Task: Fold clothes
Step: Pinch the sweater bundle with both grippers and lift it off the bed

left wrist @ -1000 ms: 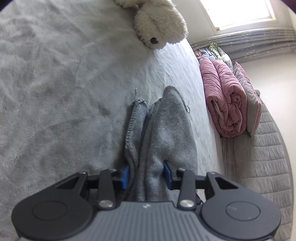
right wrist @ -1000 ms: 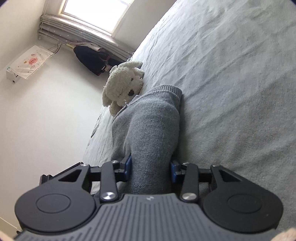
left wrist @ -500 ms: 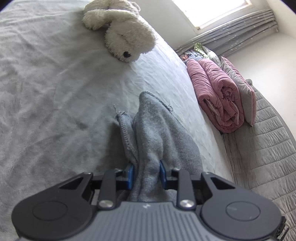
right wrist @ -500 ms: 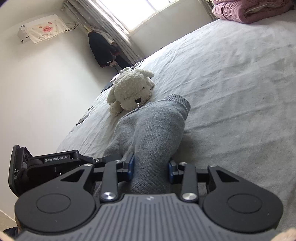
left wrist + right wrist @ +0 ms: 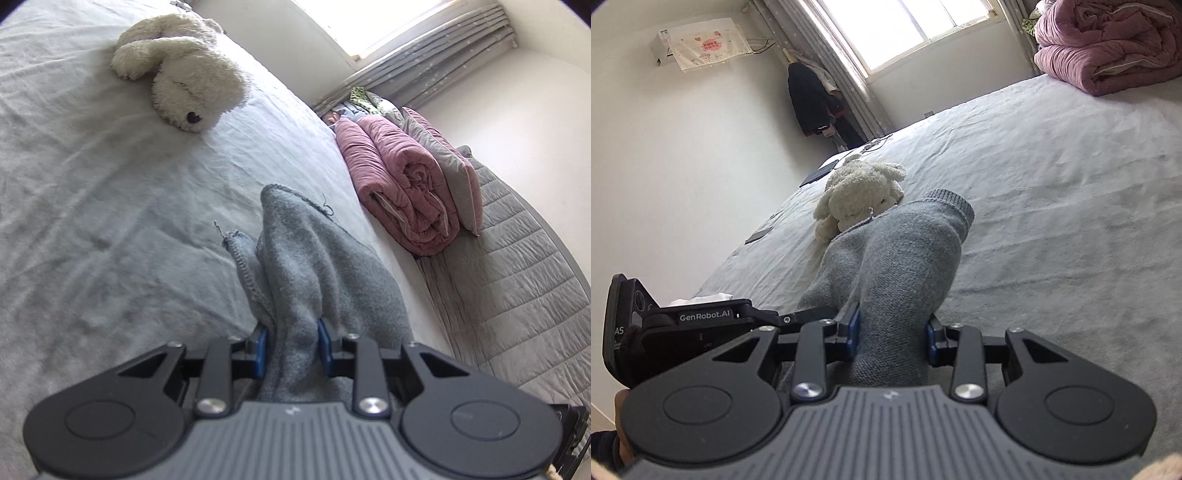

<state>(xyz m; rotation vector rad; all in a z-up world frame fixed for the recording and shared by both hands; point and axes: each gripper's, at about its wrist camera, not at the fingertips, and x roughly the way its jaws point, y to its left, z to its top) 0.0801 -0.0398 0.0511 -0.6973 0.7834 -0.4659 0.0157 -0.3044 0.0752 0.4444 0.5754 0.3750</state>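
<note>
Currently clamped on bunched grey knit garment (image 5: 317,280): left tongs (image 5: 291,349) and right tongs (image 5: 892,334), each pinching a thick fold, cloth draped forward onto the bed (image 5: 110,192). Likely risks: fabric slipping out of one grip through its own weight, leaving the fold lopsided; trailing cuff (image 5: 947,201) dragging into the plush dog (image 5: 860,195) lying near; loose threads snagging. Readable on the neighbouring device in the right view: "GenRobot.AI" label (image 5: 704,316). Wall cloth print illegible.
</note>
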